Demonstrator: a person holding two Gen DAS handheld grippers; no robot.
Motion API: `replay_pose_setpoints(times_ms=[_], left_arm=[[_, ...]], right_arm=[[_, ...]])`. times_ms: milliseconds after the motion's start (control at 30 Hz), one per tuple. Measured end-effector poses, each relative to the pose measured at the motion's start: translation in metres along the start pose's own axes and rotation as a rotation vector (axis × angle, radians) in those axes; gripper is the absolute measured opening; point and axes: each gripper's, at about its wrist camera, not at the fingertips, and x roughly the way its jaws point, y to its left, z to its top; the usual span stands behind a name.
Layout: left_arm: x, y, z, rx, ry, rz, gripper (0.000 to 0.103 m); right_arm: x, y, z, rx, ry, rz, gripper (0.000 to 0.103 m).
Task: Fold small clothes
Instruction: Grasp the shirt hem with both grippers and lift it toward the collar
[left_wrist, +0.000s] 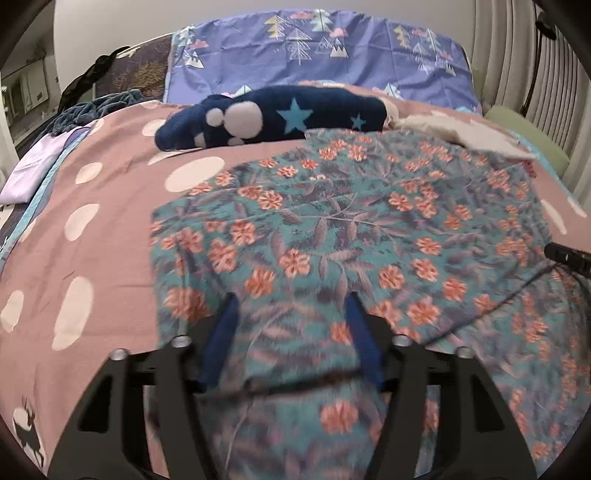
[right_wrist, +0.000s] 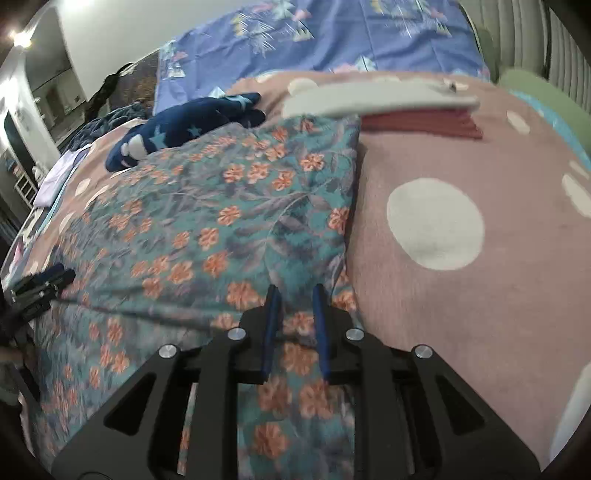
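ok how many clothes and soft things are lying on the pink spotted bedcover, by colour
teal floral cloth with orange flowers: 1
navy fleece piece with stars and white spots: 1
folded dark red garment: 1
white cloth resting on the red one: 1
total: 4

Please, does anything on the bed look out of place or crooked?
Nothing looks damaged or spilled. The floral garment lies mostly flat on the pink dotted cover, with a fold near its lower edge. Behind it, a navy star garment lies crumpled, not folded, beside a neater white and red stack.
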Motion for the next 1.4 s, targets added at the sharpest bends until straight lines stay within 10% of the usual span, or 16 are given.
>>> replay_pose_setpoints(times_ms=[100,400,1000,1400], left_arm=[[-0.045,0.013,-0.022,0.006,-0.075,-0.046,0.074],[-0.104,0.046,-0.129,0.010,0.054,-0.171,0.074],[-0.182,0.031,-0.225,-0.021,0.057,-0.406,0.039],[-0.180,0.027,-0.227,-0.046,0.078,-0.469,0.049]], right_arm=[[-0.049,-0.001,-0.017,-0.015,-0.060,0.027,0.043],[-0.110,-0.049,-0.110,0.034,0.050,0.077,0.045],[-0.193,-0.059,-0.222,0.074,0.044,0.213,0.033],[-0.179,-0.053,-0.218,0.127,0.099,0.264,0.023]])
